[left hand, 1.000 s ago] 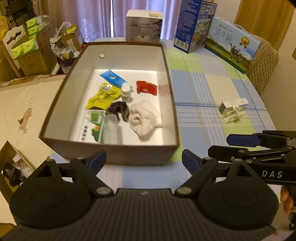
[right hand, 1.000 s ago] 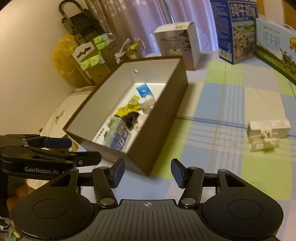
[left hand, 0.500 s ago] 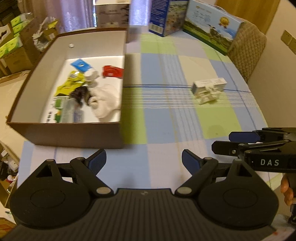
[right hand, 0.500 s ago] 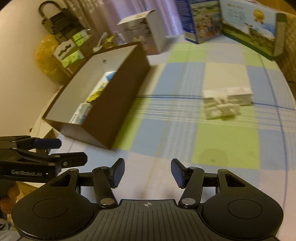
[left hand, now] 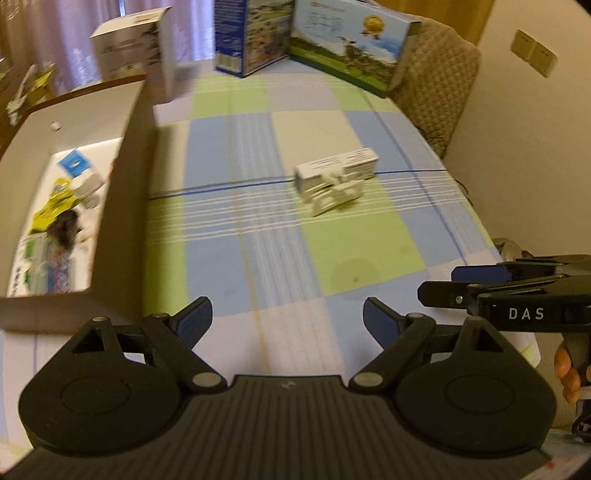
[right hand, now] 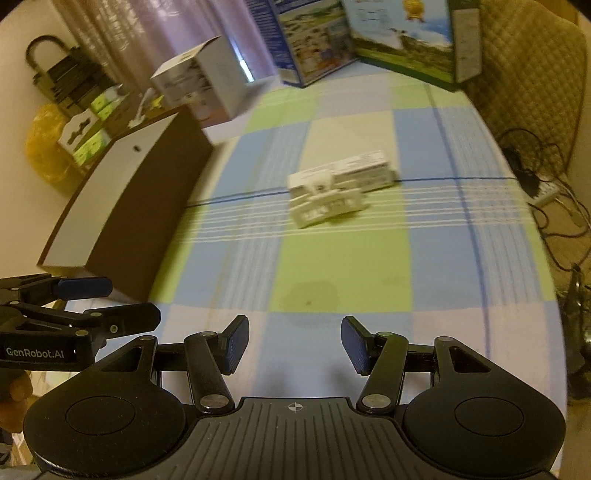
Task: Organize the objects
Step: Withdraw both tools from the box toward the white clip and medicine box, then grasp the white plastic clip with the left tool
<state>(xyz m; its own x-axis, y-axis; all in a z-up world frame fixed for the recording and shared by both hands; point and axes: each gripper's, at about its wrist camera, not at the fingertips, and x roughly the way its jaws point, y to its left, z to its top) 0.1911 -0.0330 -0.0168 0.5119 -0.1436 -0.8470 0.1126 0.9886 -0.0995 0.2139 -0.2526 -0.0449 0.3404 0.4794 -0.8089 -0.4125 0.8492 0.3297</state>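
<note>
A small white carton with a clear item against it [left hand: 338, 181] [right hand: 340, 188] lies on the checked tablecloth, ahead of both grippers and apart from them. The brown cardboard box [left hand: 122, 177] [right hand: 147, 192] with a white inside stands at the left and holds several small packets, a dark item and a white tube. My left gripper [left hand: 287, 325] is open over the near part of the table with nothing between its fingers. My right gripper [right hand: 293, 345] is open too, narrower, and empty. Each gripper shows at the edge of the other's view.
A white box [left hand: 136, 48], a blue carton [left hand: 251, 33] and a green and blue milk carton [left hand: 351, 40] stand along the far side of the table. A padded chair [left hand: 439, 85] is at the far right. Cables [right hand: 543, 184] lie on the floor past the right table edge.
Both grippers have swung right, away from the brown box and toward the white carton, which now sits near the middle of both views. Neither gripper's opening has changed.
</note>
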